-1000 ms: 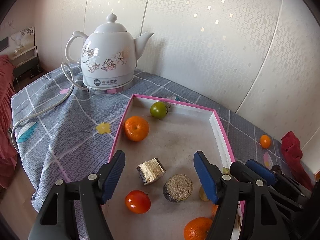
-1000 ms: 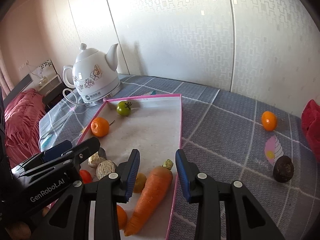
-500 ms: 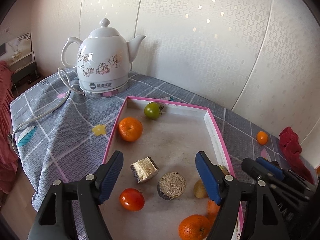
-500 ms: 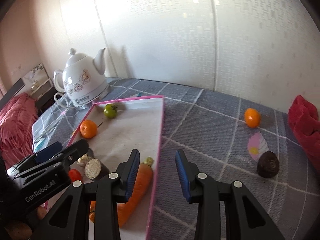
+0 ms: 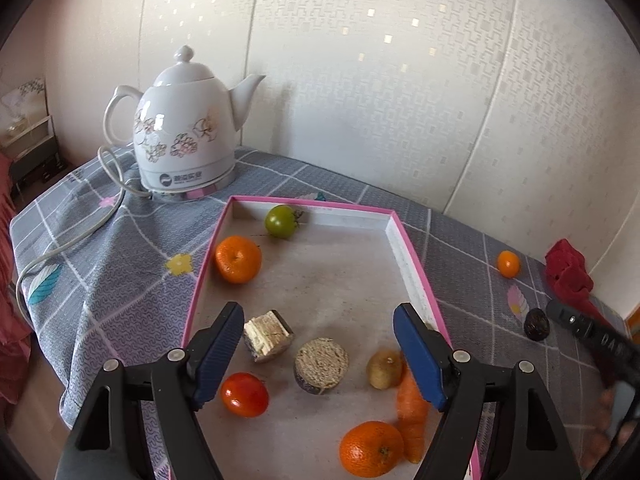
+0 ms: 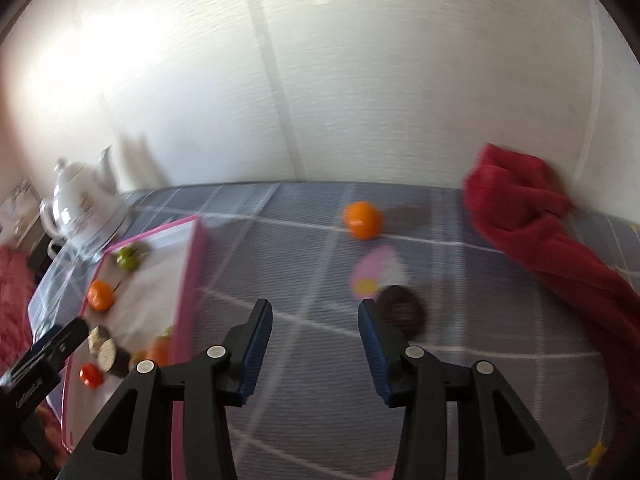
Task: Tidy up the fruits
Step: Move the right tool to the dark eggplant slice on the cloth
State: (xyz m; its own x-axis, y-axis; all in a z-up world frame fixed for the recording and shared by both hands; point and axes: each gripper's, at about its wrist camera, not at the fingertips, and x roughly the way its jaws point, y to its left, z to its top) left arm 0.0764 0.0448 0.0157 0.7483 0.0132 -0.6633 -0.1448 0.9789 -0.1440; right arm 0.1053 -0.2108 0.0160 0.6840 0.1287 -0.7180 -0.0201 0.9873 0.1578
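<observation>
Left wrist view, left to right: a white flowered kettle (image 5: 188,136) stands on its base on the grey checked cloth of the worktop (image 5: 100,276), its cord trailing off the near edge. Beside it lies a shallow pink-rimmed tray (image 5: 412,280) holding an orange (image 5: 238,259) against the left wall, a green tomato (image 5: 281,221) in the far corner, a pale cut block (image 5: 267,335), a red tomato (image 5: 244,395), a round cut slice (image 5: 321,365), a small brownish fruit, perhaps a kiwi (image 5: 384,369), a carrot (image 5: 411,416) and a second orange (image 5: 371,454) nearest the lens. The left tongs (image 5: 319,354) hang above the tray's near half, spread wide and holding nothing. Outside the tray, a small orange (image 5: 508,264) and a dark round fruit (image 5: 536,323) lie on the cloth, well apart from each other, with a red cloth (image 5: 568,276) at the far right by the wall.

Right wrist view, badly blurred: the tray (image 6: 188,280) sits far left. The right tongs (image 6: 316,344) hover over bare cloth, parted and empty; the dark fruit (image 6: 402,314) lies just past the right finger, the small orange (image 6: 362,219) farther back, the red cloth (image 6: 532,232) draped along the right.
</observation>
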